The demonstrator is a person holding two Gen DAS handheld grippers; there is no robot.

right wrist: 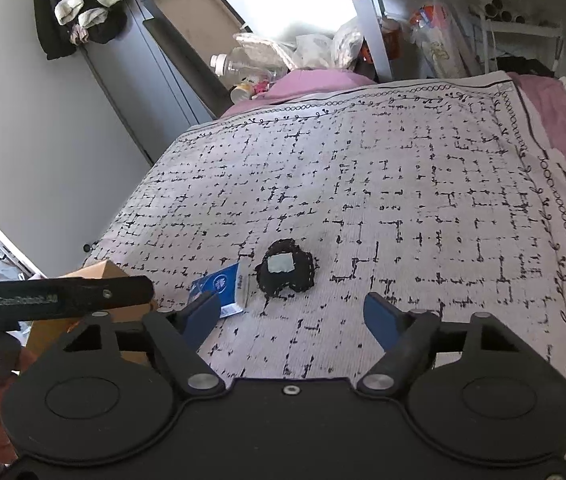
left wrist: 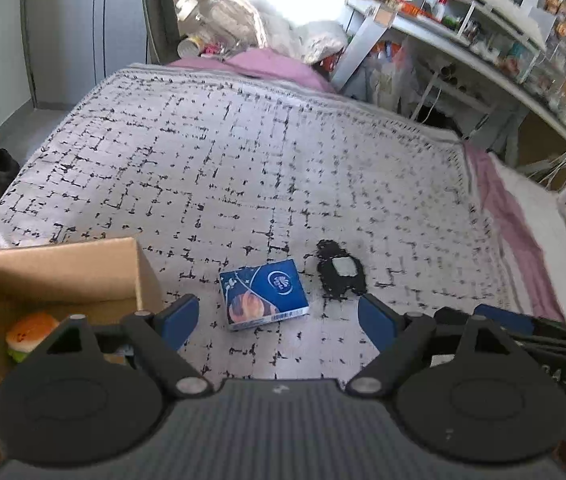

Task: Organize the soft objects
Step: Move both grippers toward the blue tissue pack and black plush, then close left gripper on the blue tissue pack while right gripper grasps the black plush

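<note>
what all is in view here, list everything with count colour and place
tissue pack: 1, blue with white and orange print, on the bedspread just ahead of the left gripper
black soft toy: 1, black with a pale grey patch, on the bedspread right of the tissue pack, apart from it
burger toy: 1, orange and white with a green edge, inside the cardboard box
cardboard box: 1, brown, open, at the bed's near left
bedspread: 1, white with black dashes, over a pink sheet
left gripper: 1, black with blue pads, open
right gripper: 1, black with blue pads, open
</note>
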